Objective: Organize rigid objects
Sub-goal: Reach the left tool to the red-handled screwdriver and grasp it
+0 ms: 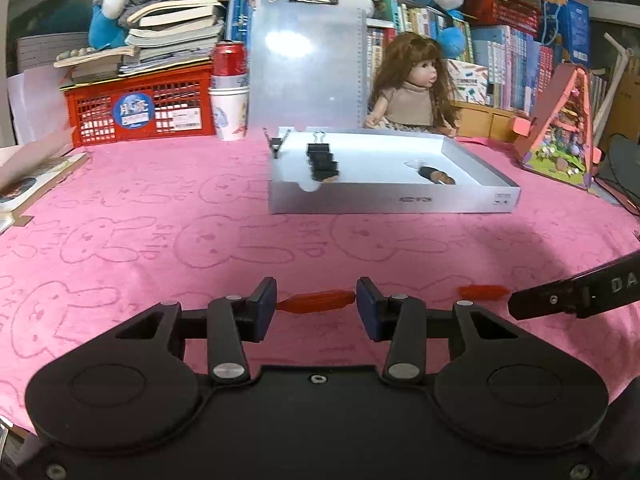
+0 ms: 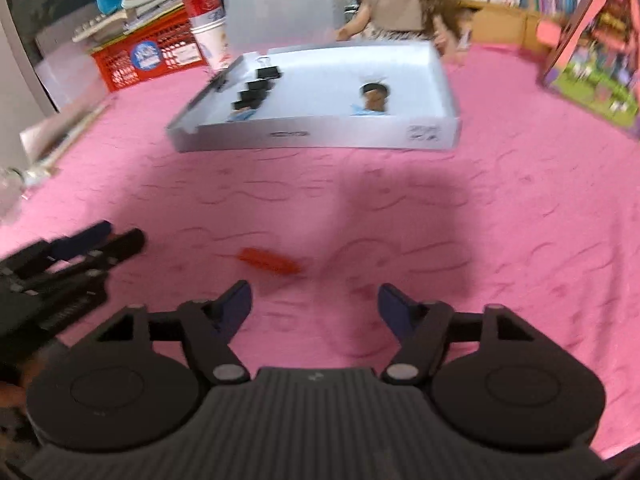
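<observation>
The left gripper (image 1: 316,304) gripped a small red piece (image 1: 316,302) endwise, so it could pivot loose before reaching the white box (image 1: 392,200), while the right gripper (image 2: 314,304), open and empty, risked nudging the red piece on the cloth (image 2: 272,261).

Light came from overhead where I watched: a bright glare spot sat on the clear clipboard (image 1: 308,60) standing behind the white box (image 1: 394,200). Soft dark shadows lay on the pink cloth (image 1: 160,216) in front of that box. The left wrist view was fairly sharp; the right wrist view was motion-blurred throughout. Both frames bowed and darkened at the corners.
</observation>
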Action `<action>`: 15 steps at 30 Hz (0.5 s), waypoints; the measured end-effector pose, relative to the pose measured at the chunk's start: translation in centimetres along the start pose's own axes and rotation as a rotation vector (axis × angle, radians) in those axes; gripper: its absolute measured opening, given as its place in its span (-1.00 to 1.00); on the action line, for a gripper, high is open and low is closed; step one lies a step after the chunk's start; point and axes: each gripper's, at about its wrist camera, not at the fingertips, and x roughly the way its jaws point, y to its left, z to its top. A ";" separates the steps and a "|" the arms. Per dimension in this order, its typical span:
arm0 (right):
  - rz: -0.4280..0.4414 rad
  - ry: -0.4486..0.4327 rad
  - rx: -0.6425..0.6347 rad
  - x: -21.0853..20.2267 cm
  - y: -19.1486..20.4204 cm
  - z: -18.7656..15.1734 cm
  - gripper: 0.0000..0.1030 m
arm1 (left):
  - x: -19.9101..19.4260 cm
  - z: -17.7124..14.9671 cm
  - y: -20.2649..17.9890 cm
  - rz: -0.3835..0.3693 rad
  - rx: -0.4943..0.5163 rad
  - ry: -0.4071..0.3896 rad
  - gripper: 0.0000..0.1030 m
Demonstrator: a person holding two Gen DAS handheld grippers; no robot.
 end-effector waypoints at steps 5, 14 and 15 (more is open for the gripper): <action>-0.018 -0.044 -0.027 0.9 2.5 -0.3 0.49 | -0.2 0.1 1.5 0.020 -0.035 -0.006 -0.19; -0.133 -0.124 -0.040 2.6 4.1 -0.6 0.10 | -0.1 -0.2 1.8 0.030 -0.051 -0.008 -0.19; -0.140 -0.141 -0.068 2.6 4.4 -0.8 0.03 | -0.1 -0.2 1.8 0.029 -0.051 -0.007 -0.19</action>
